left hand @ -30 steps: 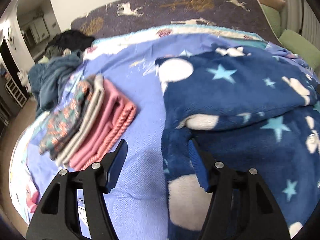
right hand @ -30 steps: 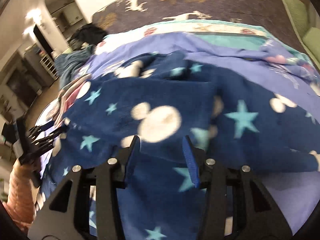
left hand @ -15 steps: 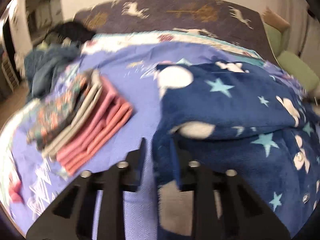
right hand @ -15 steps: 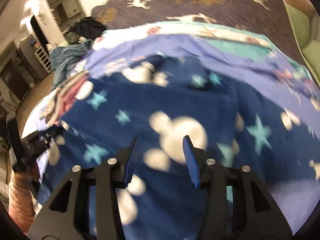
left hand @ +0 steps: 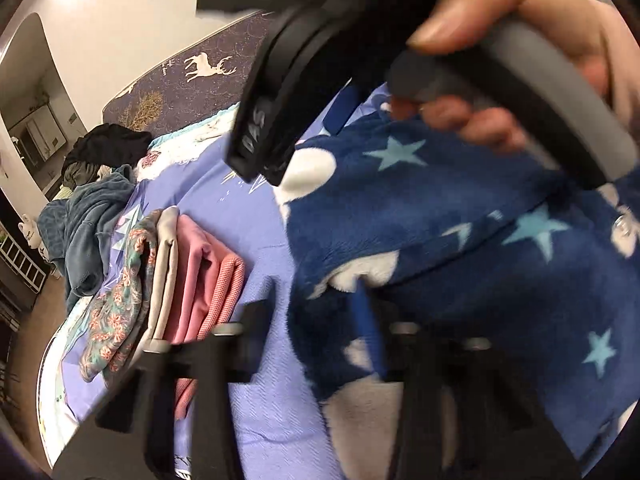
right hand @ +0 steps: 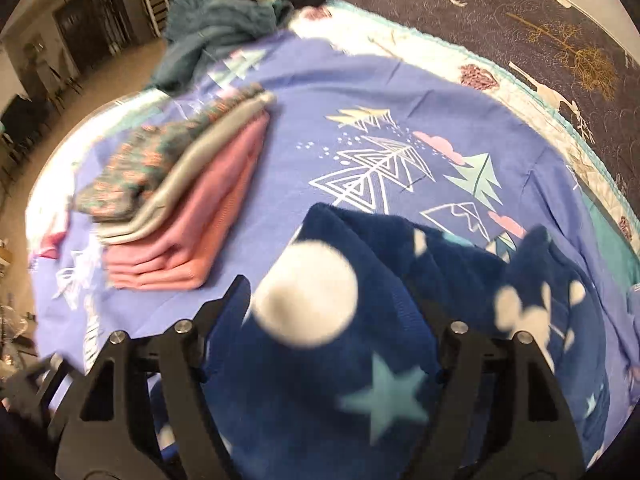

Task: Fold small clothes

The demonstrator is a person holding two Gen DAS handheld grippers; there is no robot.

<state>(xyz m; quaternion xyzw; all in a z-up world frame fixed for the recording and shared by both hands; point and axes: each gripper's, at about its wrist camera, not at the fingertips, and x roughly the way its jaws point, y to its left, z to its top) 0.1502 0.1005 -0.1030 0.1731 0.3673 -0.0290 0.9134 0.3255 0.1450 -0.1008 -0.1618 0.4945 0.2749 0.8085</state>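
A bed fills both views, spread with a lavender sheet (right hand: 360,92) printed with line-drawn trees and mountains. Past the fingers, at the bed's far end, lies a dark purple cover (right hand: 520,8) with white deer and gold trees. Far to the left of the fingers a teal blanket (left hand: 86,224) is heaped with dark clothes (left hand: 108,148) at the bed's edge, and beyond it are a brown floor and dim shelving.

The task's garment, a navy fleece garment (left hand: 460,216) with white blobs and pale blue stars, lies on the sheet ahead of and under both sets of fingers. Left of the fingers sits a stack of folded clothes (right hand: 188,200): pink at the bottom, grey above, a floral piece on top.

The left gripper (left hand: 316,312) is blurred. Its jaws are closing and stand narrow at the fleece's left edge; a fold seems pinched between them, though the blur makes the contact hard to read.

The right gripper (right hand: 328,312) has its jaws opening, at a middling spread, with fleece bulging between them. I cannot tell whether the pads press on it, since cloth hides the right pad.

In the left wrist view the right gripper's black body crosses the top, cutting off the far bed, and the person's right hand (left hand: 532,12) wraps its grey handle. The garment's right side runs out of frame.
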